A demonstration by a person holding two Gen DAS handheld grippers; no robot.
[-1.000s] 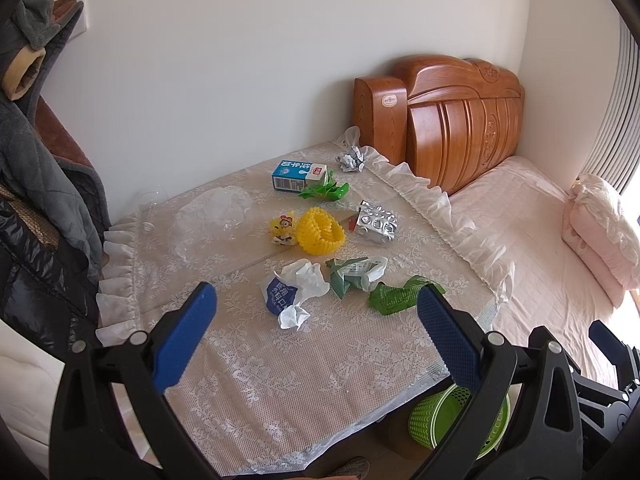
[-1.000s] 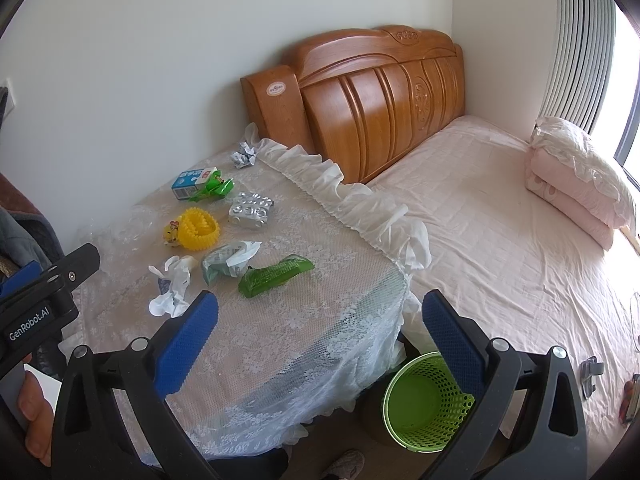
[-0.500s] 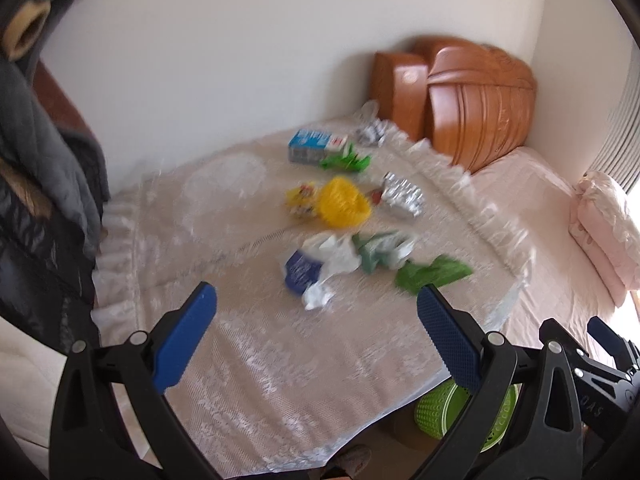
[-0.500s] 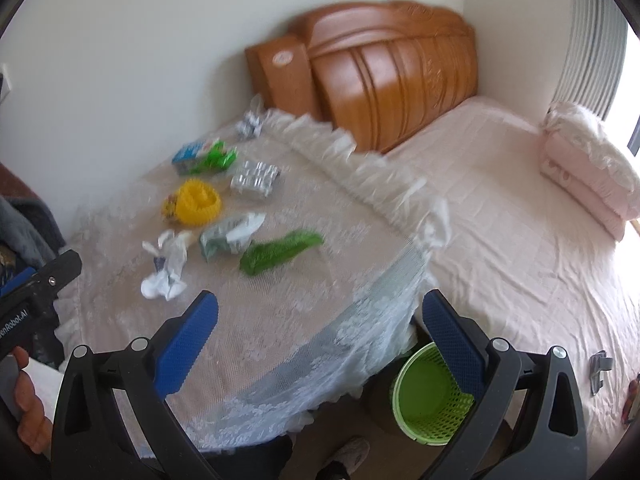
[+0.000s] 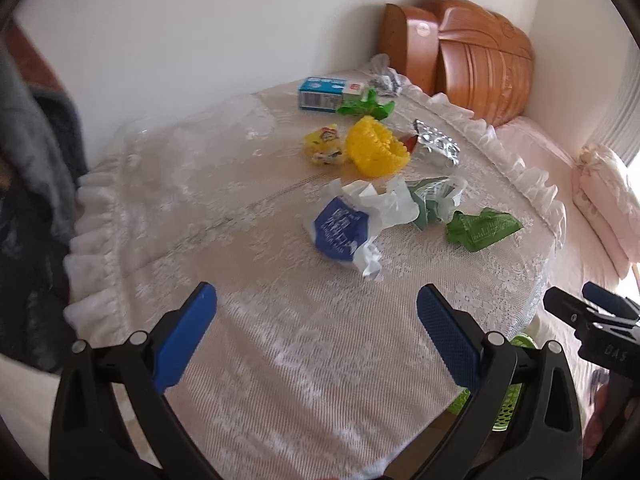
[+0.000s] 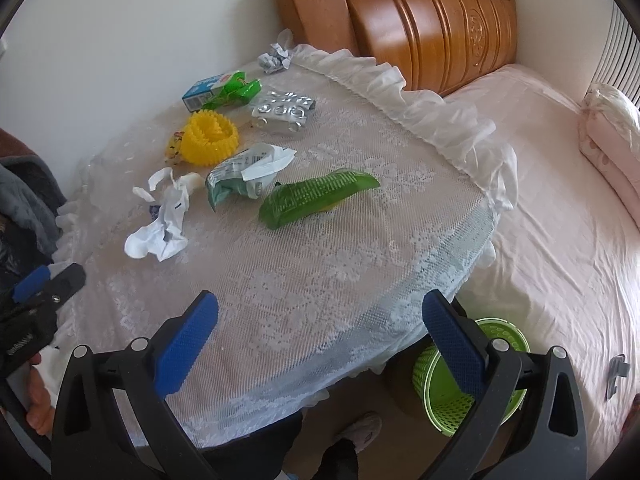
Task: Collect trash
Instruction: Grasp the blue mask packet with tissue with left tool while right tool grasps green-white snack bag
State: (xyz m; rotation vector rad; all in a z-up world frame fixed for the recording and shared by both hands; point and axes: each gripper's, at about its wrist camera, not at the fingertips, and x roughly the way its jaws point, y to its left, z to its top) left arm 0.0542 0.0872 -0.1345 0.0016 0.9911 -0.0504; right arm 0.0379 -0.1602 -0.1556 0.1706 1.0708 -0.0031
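— Lace, white and floral, covers the round table [image 5: 248,360] under both our grippers. How do our left gripper's [image 5: 316,334] jaws stand?

— Spread wide, blue pads far apart, nothing between them. Straight ahead of them, past a bare stretch of cloth, lies the crumpled white-and-blue plastic wrapper [image 5: 348,226]. Just to its right we see the pale green-and-white torn packet [image 5: 434,200], and right of that again the bright green crinkled foil pouch [image 5: 482,230].

— And our right gripper [image 6: 318,338]?

— Equally wide open and empty. From it, that green pouch [image 6: 316,196] lies ahead, about on the centre line, well apart from the pads. The torn packet [image 6: 248,176] sits just left of it and the white wrapper [image 6: 160,220] further left, ahead of the left pad.

— What lies beyond those?

— Further from our jaws: a yellow ridged plastic ring [image 6: 210,138] with a small yellow printed wrapper [image 5: 324,146] beside it, a silver foil blister pack [image 6: 284,110], a blue-and-white carton [image 5: 324,94] touching a green crumpled wrapper [image 5: 366,108], and a grey-white paper wad [image 6: 274,58] at the far edge near the brown wooden headboard [image 6: 432,24].

— Where is the bin?

— The lime-green perforated plastic basket [image 6: 464,384] stands on the floor beside the table and the pink bed [image 6: 560,220], partly hidden behind our right gripper's right finger.
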